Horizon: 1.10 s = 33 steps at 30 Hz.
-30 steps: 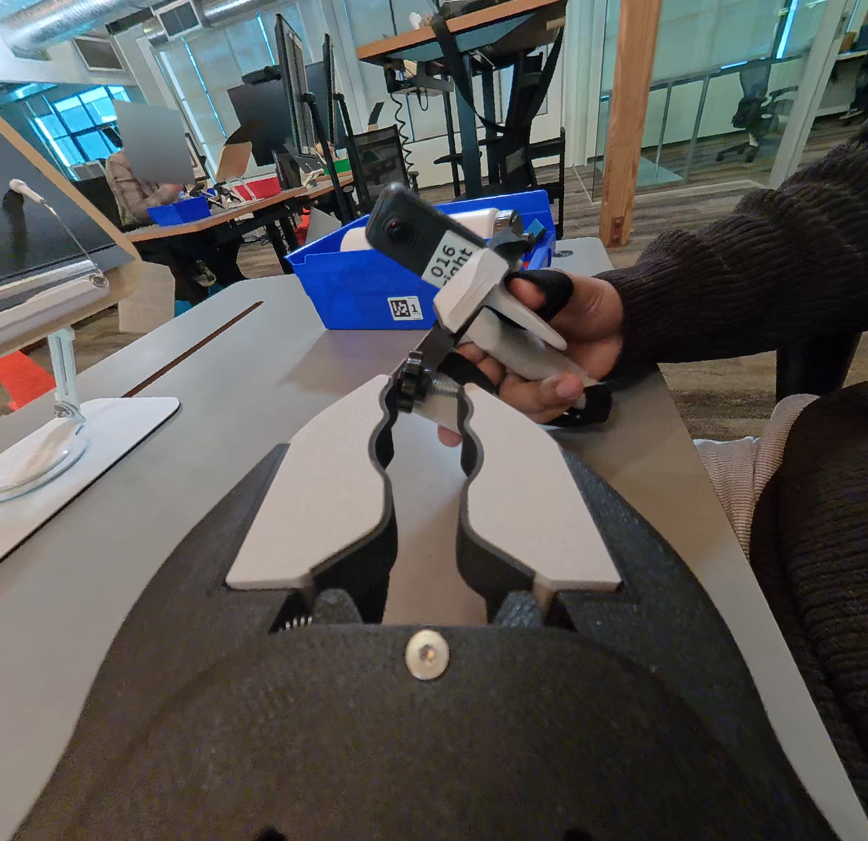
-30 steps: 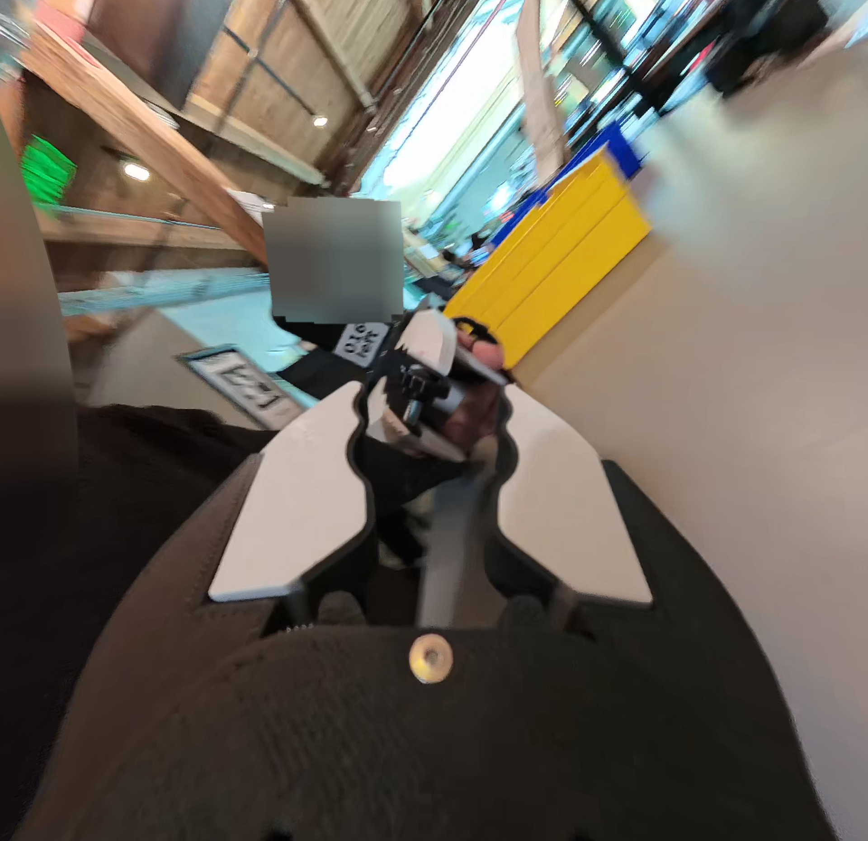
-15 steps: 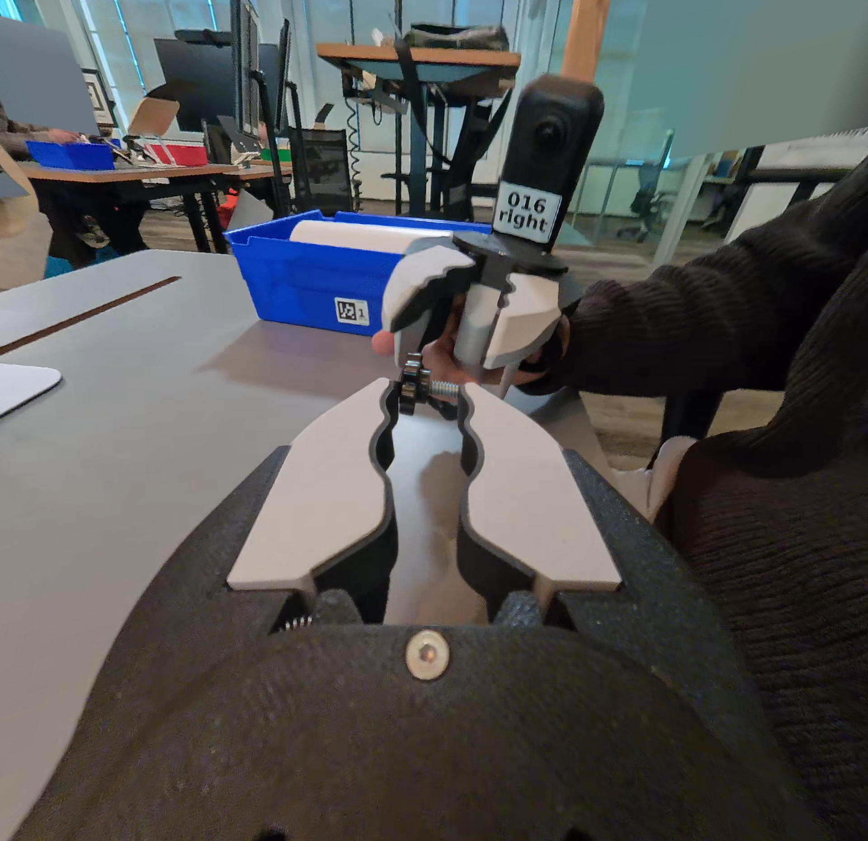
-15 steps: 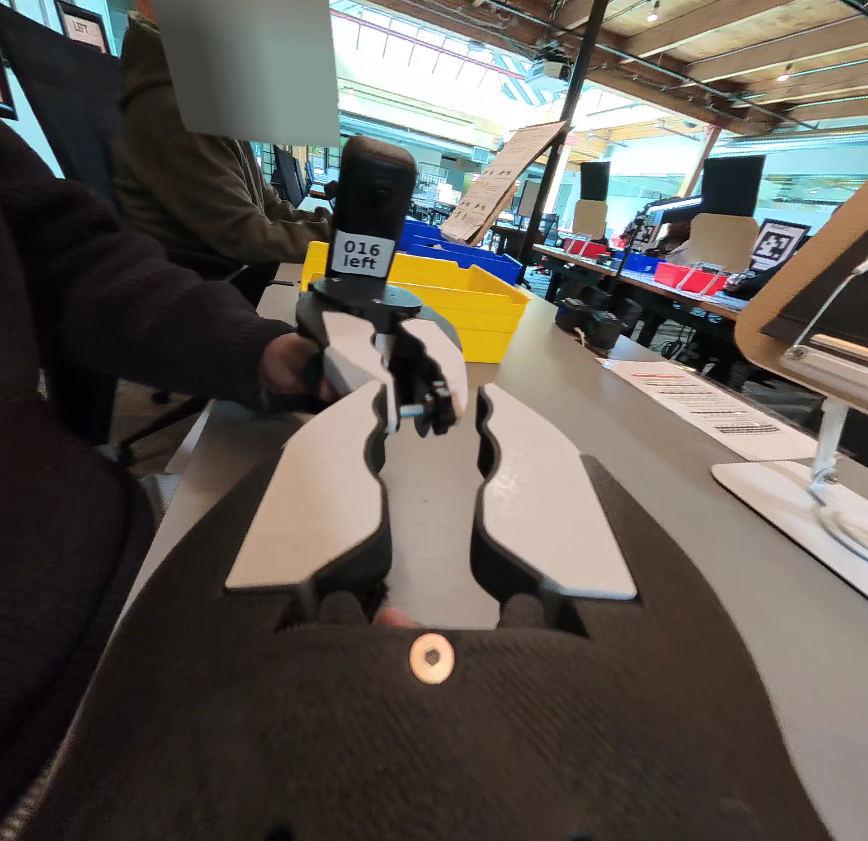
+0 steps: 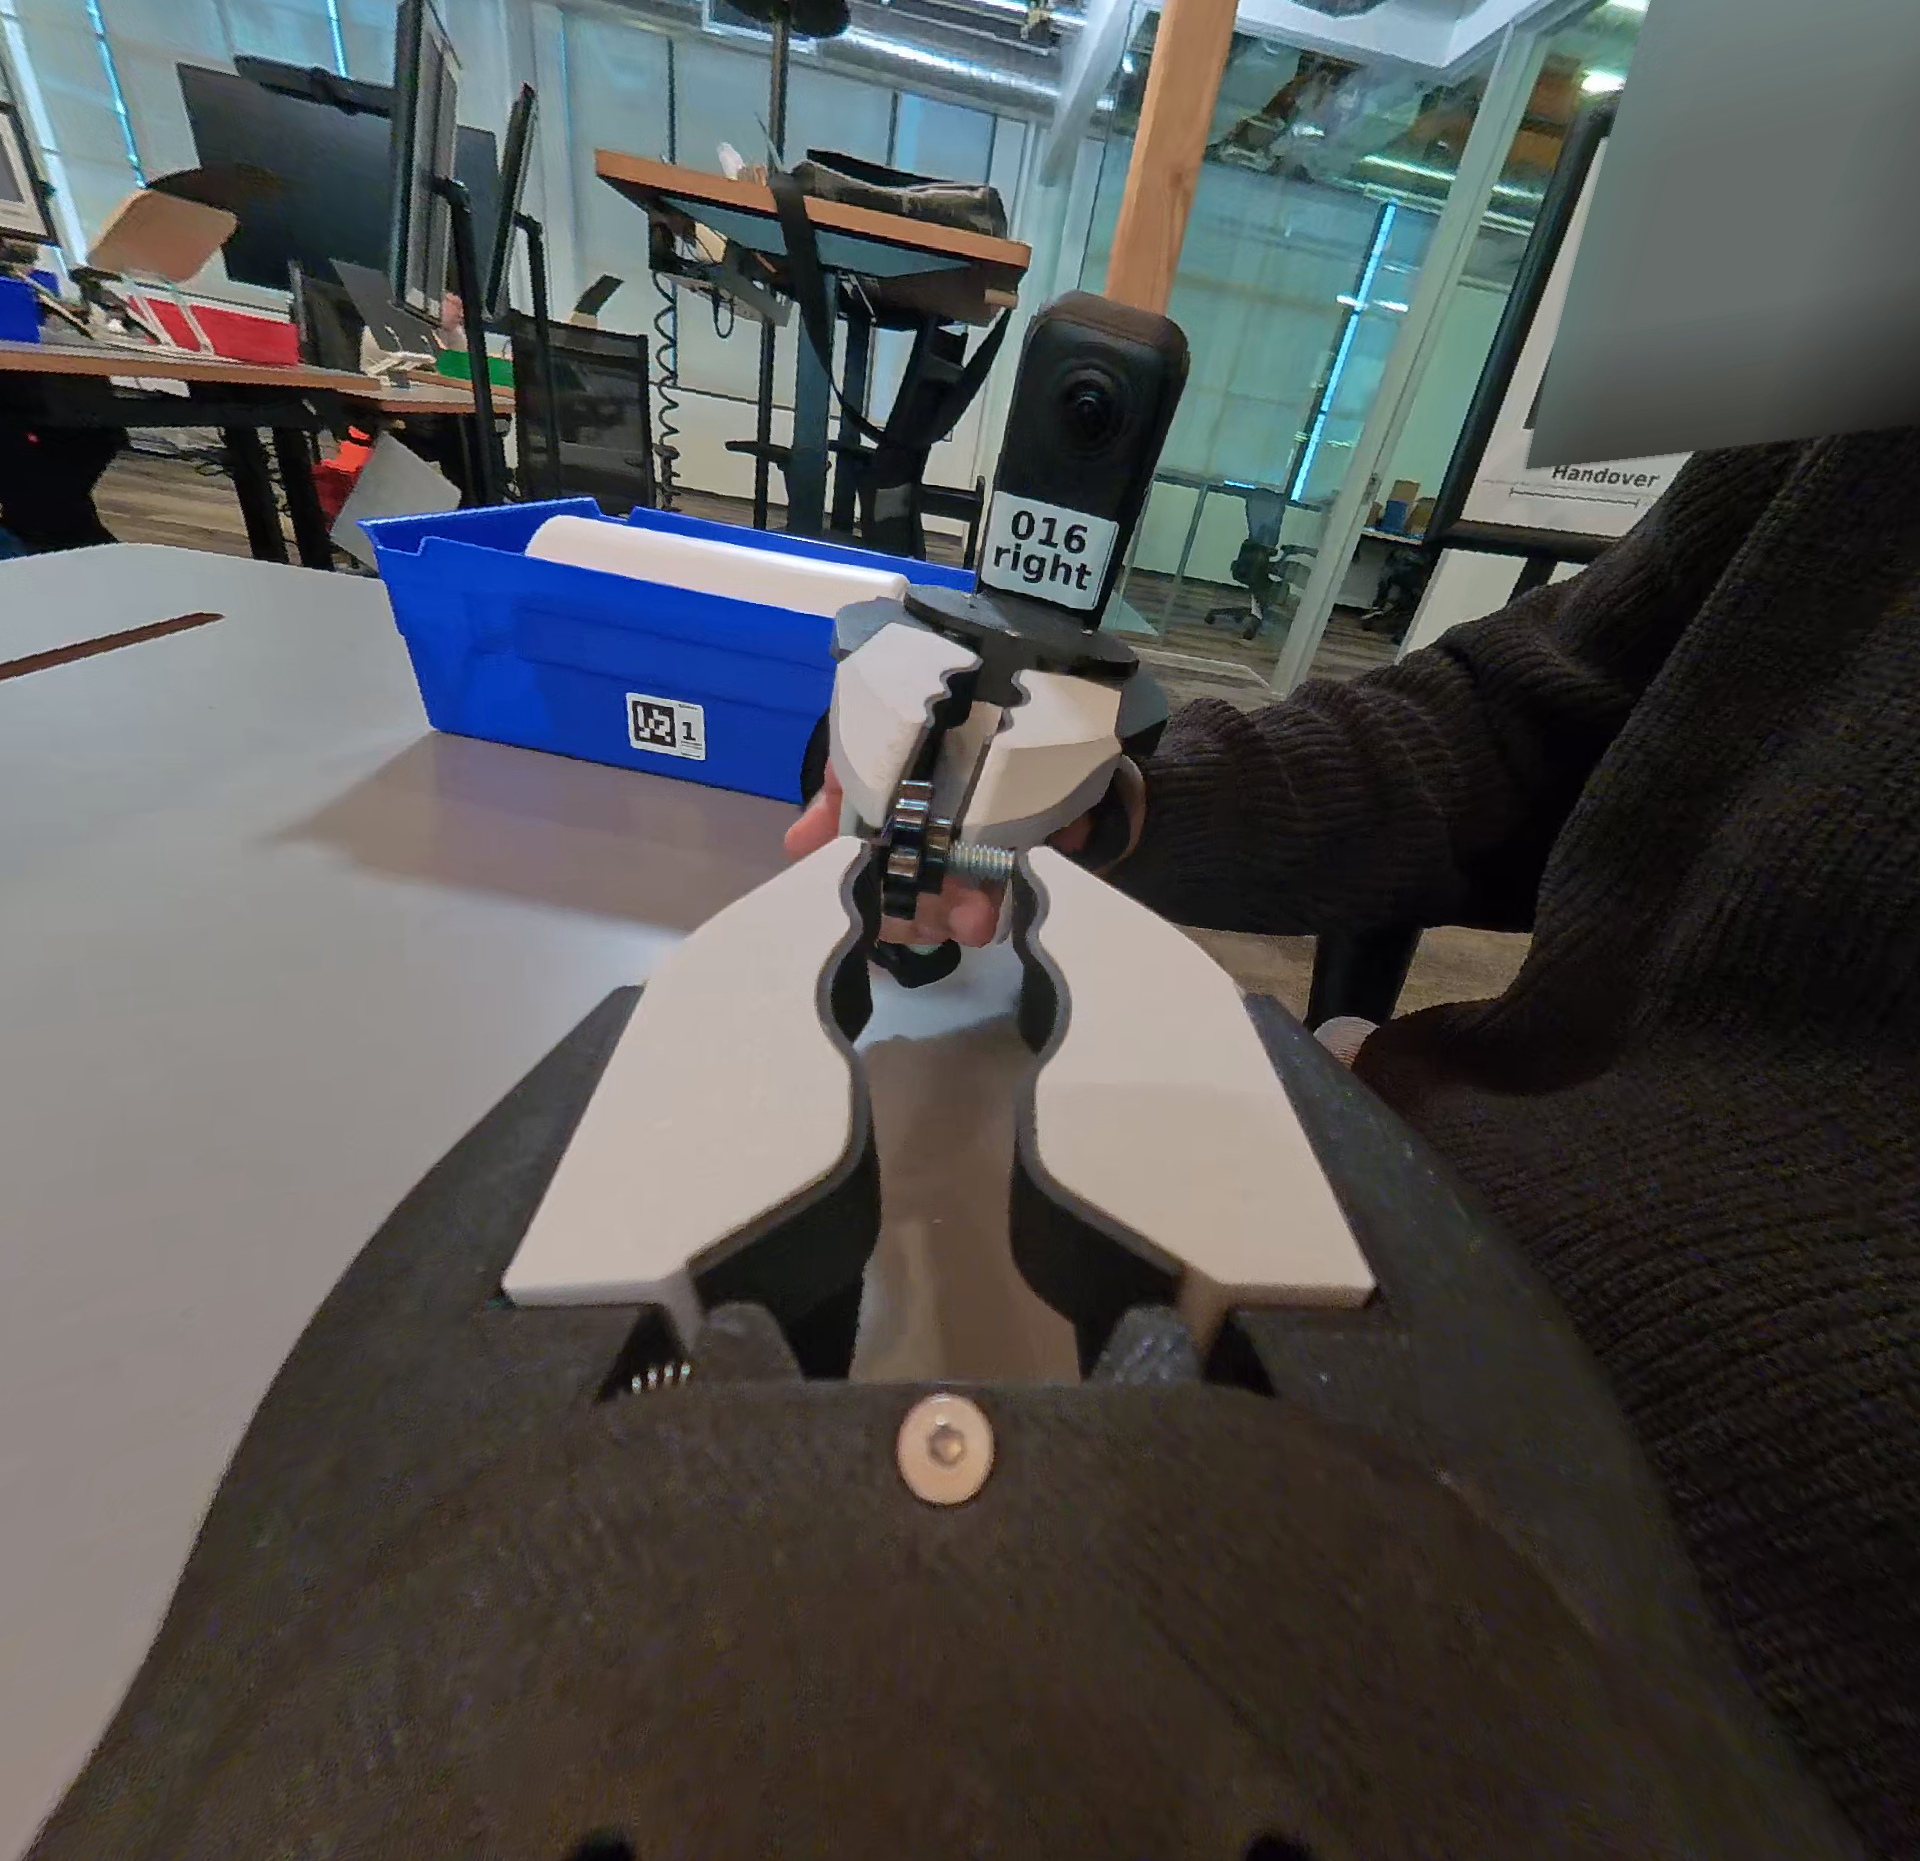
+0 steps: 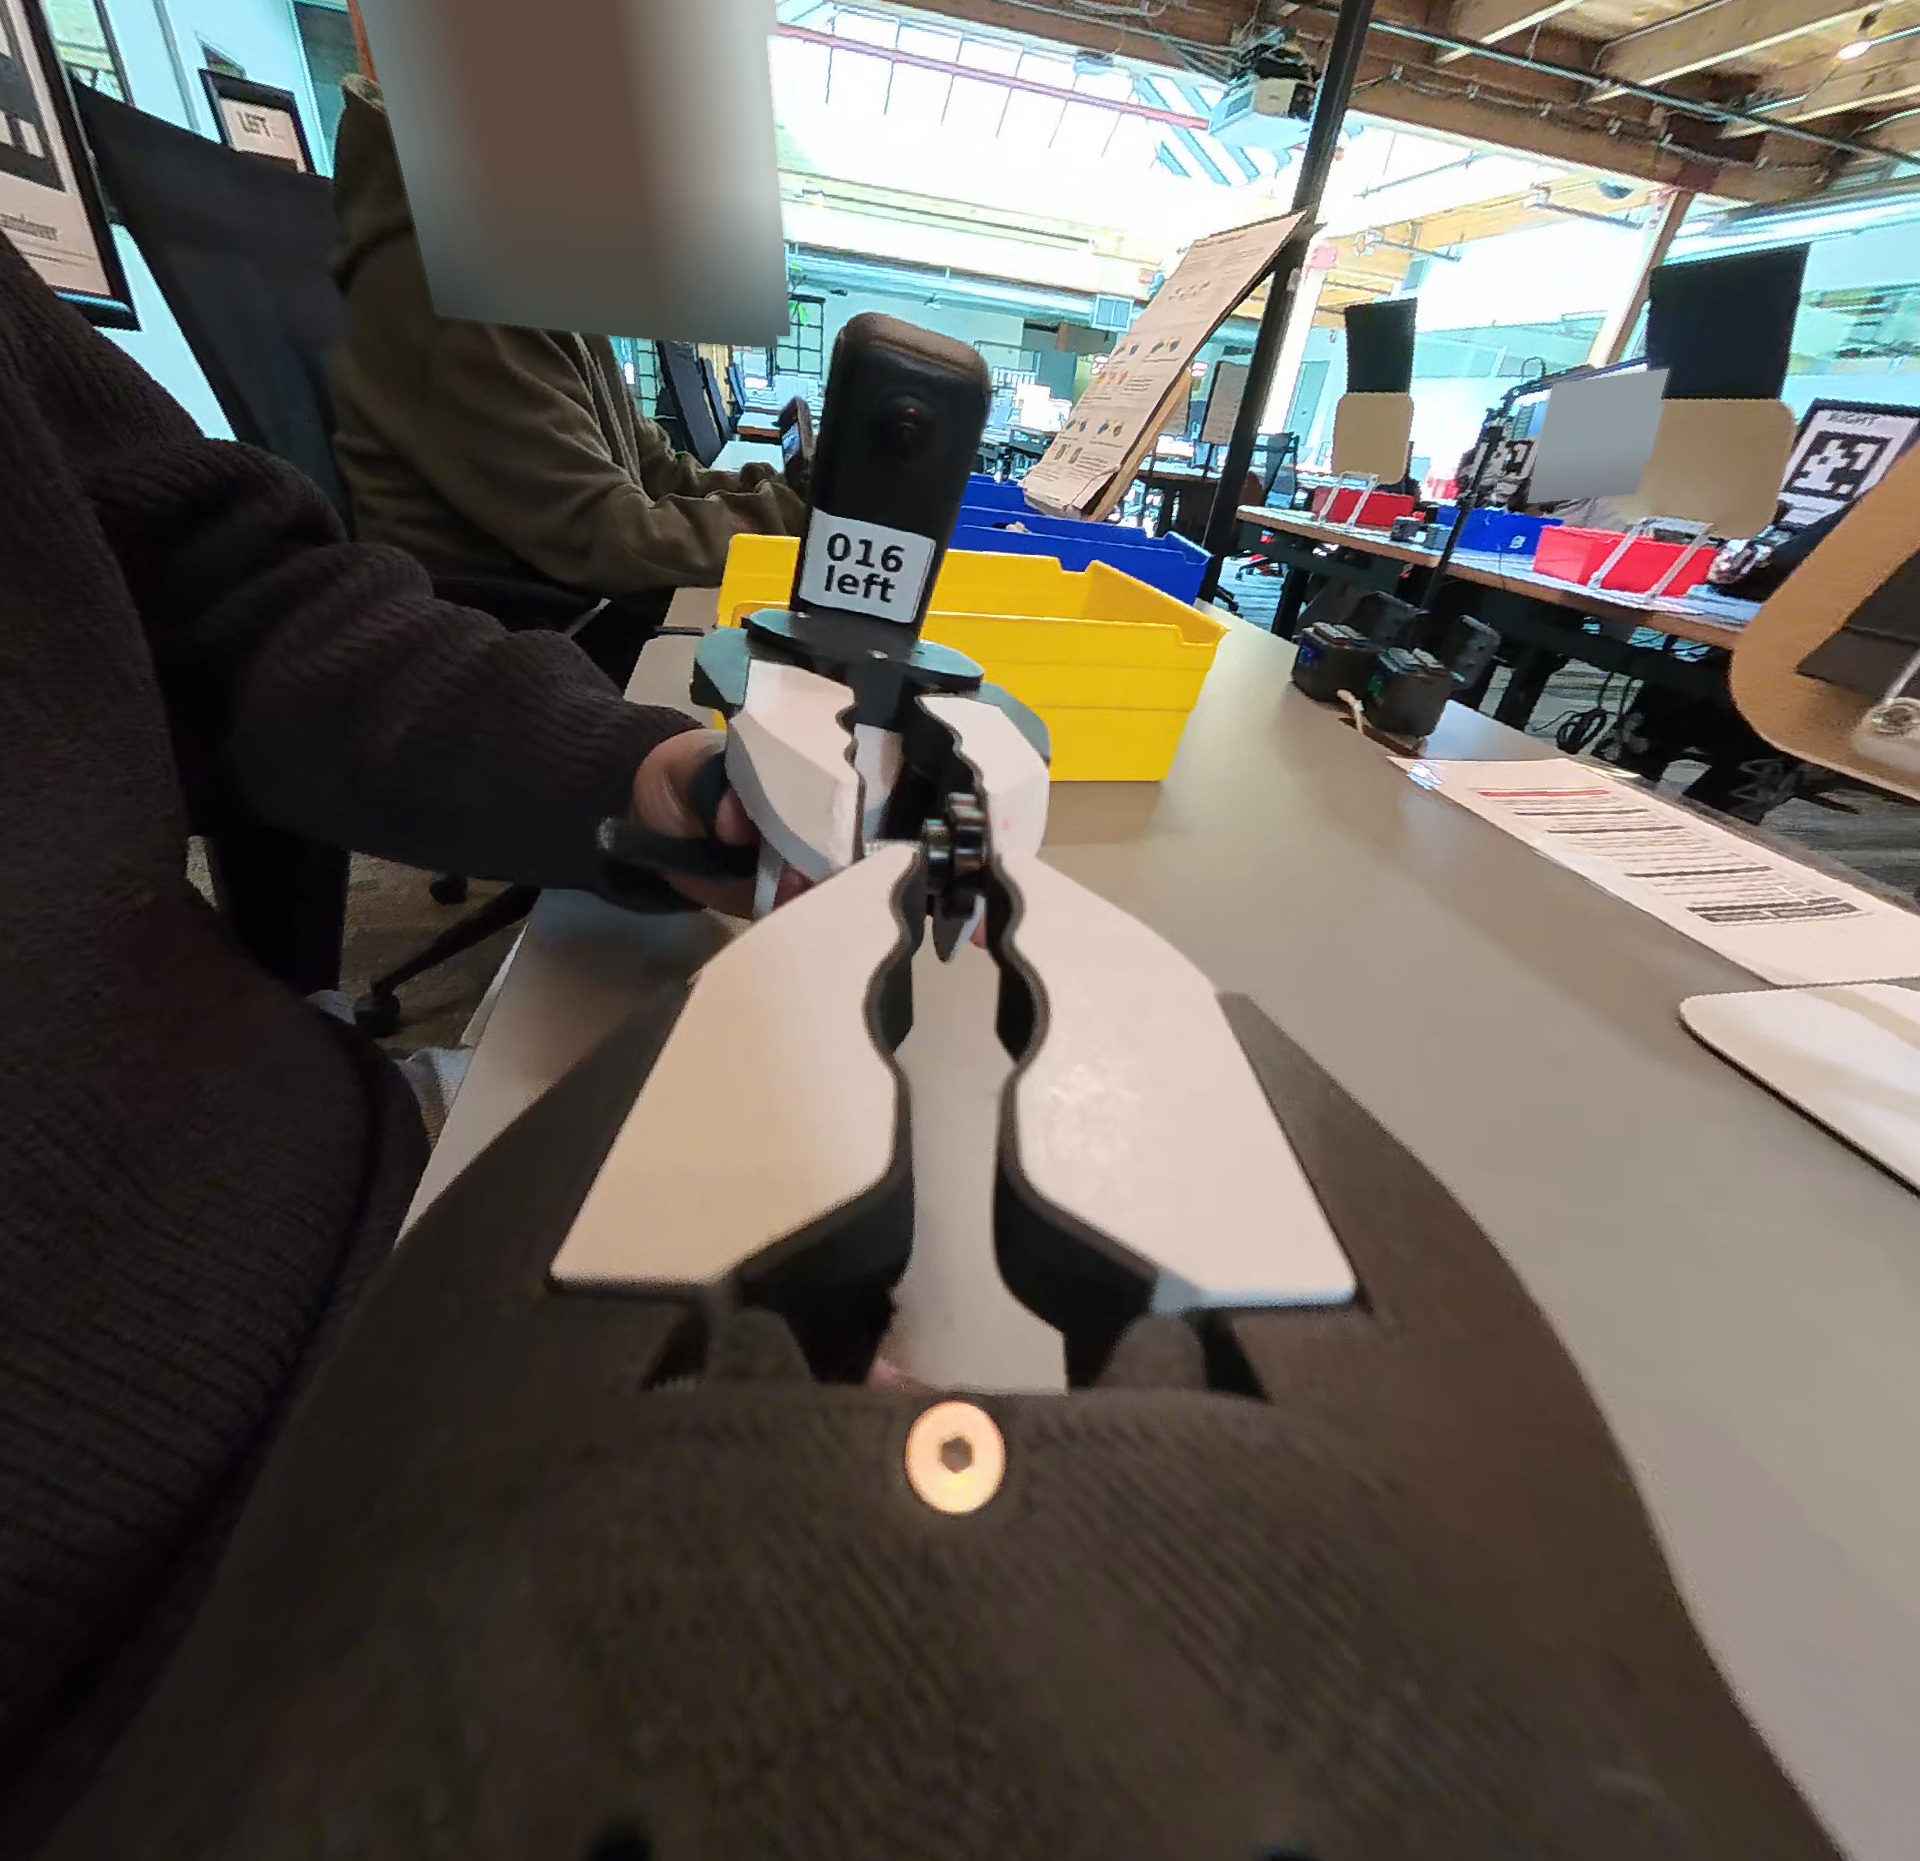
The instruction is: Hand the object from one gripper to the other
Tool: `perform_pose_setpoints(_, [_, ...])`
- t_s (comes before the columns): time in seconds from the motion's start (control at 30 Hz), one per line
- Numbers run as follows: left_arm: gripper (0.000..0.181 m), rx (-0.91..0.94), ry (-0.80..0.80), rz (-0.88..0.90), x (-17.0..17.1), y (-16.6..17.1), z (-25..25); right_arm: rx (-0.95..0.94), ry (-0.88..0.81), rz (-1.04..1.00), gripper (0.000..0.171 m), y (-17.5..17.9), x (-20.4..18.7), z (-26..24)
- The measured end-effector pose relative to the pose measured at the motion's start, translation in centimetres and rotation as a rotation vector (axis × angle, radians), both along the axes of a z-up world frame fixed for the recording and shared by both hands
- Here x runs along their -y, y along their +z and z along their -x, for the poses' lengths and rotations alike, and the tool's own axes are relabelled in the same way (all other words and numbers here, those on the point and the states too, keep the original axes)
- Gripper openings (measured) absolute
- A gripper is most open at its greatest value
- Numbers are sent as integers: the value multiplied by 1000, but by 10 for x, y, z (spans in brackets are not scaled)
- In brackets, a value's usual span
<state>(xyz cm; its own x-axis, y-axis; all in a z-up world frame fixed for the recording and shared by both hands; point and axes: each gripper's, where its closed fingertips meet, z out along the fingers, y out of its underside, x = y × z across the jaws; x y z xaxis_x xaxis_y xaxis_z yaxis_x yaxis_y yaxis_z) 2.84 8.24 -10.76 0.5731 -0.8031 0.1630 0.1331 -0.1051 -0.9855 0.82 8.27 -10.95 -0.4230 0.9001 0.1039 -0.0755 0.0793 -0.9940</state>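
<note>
Above the grey table (image 5: 260, 980), a black knob with a silver threaded bolt (image 5: 930, 861) is pinched at the fingertips of both the left gripper (image 5: 940, 892) and right gripper (image 6: 956, 881).

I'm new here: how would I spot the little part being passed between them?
Over the grey table, the left hand-held gripper and right hand-held gripper meet tip to tip. Between their white fingers sits a small thumbscrew: black lobed knob, shiny threaded stem, tiny beside both tools.
</note>
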Motion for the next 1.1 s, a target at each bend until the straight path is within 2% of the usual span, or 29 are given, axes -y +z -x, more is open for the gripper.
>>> perform_pose_setpoints(0.2, [24,30,-12,7,0,1,0,45,14,58,10,0,0,0])
perform_pose_setpoints(0.4, [50,81,32,25,-6,3,7,77,-12,150,10,1,-10,1])
perform_pose_setpoints(0.57, [55,66,88,31,-12,1,13,118,0,312,10,3,-19,1])
perform_pose_setpoints(0.73, [52,-61,176,-39,-15,-2,17,179,30,454,10,-1,-22,3])
perform_pose_setpoints(0.97, [46,-397,230,-186,-14,-21,2,332,166,753,10,-11,-18,6])
perform_pose_setpoints(1.1, [38,-429,255,-212,-15,-20,4,353,231,910,10,-10,-23,5])
